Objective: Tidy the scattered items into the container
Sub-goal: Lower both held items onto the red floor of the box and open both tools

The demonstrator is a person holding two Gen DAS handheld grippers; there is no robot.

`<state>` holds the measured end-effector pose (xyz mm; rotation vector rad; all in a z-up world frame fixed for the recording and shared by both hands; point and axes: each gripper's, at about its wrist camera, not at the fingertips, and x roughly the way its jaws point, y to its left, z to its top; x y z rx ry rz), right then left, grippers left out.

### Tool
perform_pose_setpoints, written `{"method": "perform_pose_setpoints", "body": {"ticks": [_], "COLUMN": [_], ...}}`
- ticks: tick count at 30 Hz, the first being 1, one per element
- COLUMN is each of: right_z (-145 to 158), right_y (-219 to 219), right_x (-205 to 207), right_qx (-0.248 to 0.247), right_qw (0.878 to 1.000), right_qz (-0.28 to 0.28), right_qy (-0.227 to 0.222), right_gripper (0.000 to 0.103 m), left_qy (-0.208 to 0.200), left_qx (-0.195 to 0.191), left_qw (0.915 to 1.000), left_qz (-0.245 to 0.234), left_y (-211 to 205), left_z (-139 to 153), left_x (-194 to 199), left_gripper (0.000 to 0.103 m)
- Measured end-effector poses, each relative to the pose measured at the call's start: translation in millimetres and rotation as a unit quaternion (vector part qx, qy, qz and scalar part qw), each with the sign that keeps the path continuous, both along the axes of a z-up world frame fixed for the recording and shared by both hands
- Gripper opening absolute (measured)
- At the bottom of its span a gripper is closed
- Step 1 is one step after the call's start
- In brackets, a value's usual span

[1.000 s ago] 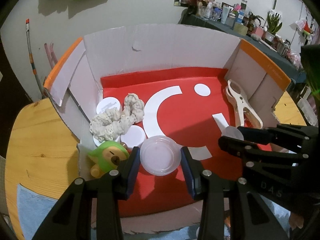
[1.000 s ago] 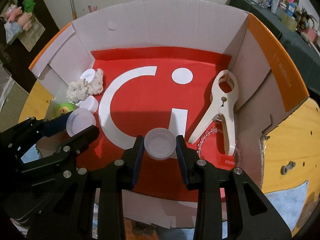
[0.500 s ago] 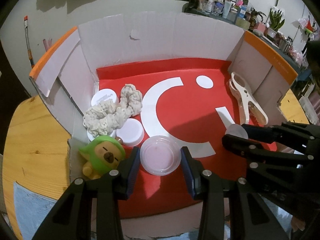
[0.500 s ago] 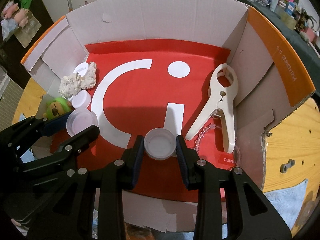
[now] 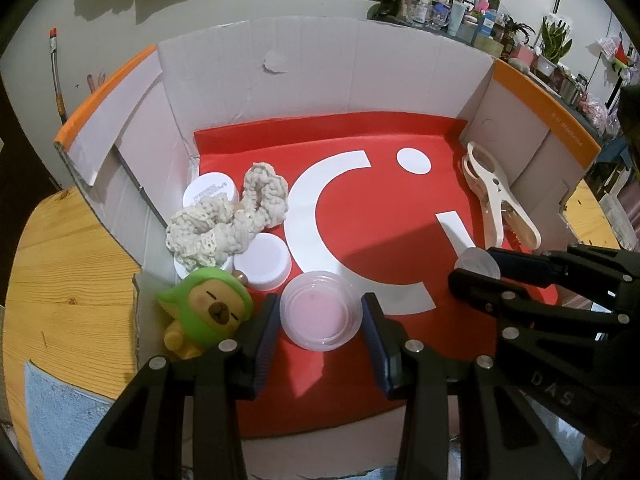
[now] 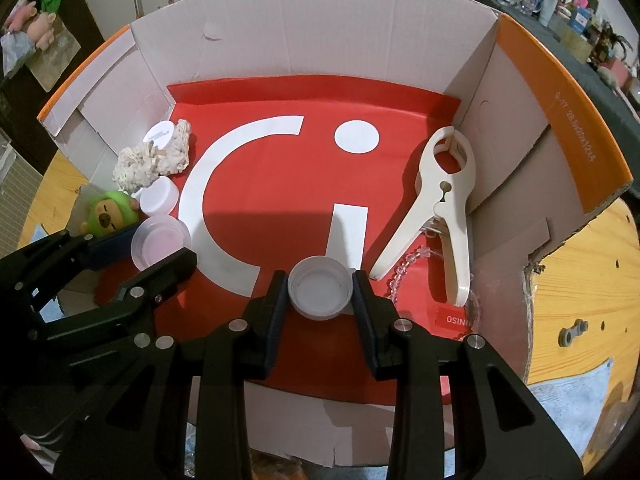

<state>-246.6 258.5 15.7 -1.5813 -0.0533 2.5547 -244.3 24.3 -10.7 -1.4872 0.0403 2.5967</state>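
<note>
Both claws hang over the near part of a cardboard box (image 5: 320, 76) with a red floor, and each grasps a small round lid. Left claw (image 5: 320, 320) is clenched on a clear shallow lid (image 5: 318, 312), its blue pads pressed against the rim on either side; the lid is open side up and sits low over the red floor, though I cannot tell whether it touches. Right claw (image 6: 320, 290) is clenched on a white screw cap (image 6: 320, 292), hollow side up, at the near end of the white printed stripe; in the left wrist view that claw (image 5: 476, 266) reaches in from the right.

Along the box's left wall lie a cream crocheted scrunchie (image 5: 224, 220) draped over a white jar (image 5: 210, 190), a white cap (image 5: 262, 260) just in front of it, and a green-hooded bear figure (image 5: 204, 312) in the near left corner, right beside the left claw's pad. By the right wall a cream plastic clamp (image 6: 440, 208) lies flat with its handles toward the camera, and a string of clear beads (image 6: 408, 266) shows under it.

Outside the box, a wooden desk (image 6: 580, 300) carries a blue cloth (image 6: 568, 396) and a small grey metal piece (image 6: 574, 330).
</note>
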Motion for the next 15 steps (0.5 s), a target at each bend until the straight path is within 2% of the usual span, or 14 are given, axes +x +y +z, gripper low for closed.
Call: {"method": "perform_pose_setpoints", "body": {"ticks": [12,14,15], "right_z": [8,10,11], "right_y": [16,19,22], "right_x": [3,4,5], "right_qx": [-0.003,-0.010,-0.015], "right_qw": [1.000,1.000,1.000], "right_qz": [-0.004,-0.004,-0.005], "right_qy": [-0.001,-0.001,0.000], "right_gripper": [0.031,0.036,0.041], "left_qy": [0.000,0.000,0.000], "left_qx": [0.003,0.003,0.002], "left_qw": [1.0000,1.0000,1.0000], "left_qz": [0.001,0.001,0.002], "left_y": [-3,-2,-2], "left_z": [0,0,1], "left_x": [1,1,1], "left_gripper": [0.043,0.043,0.043]}}
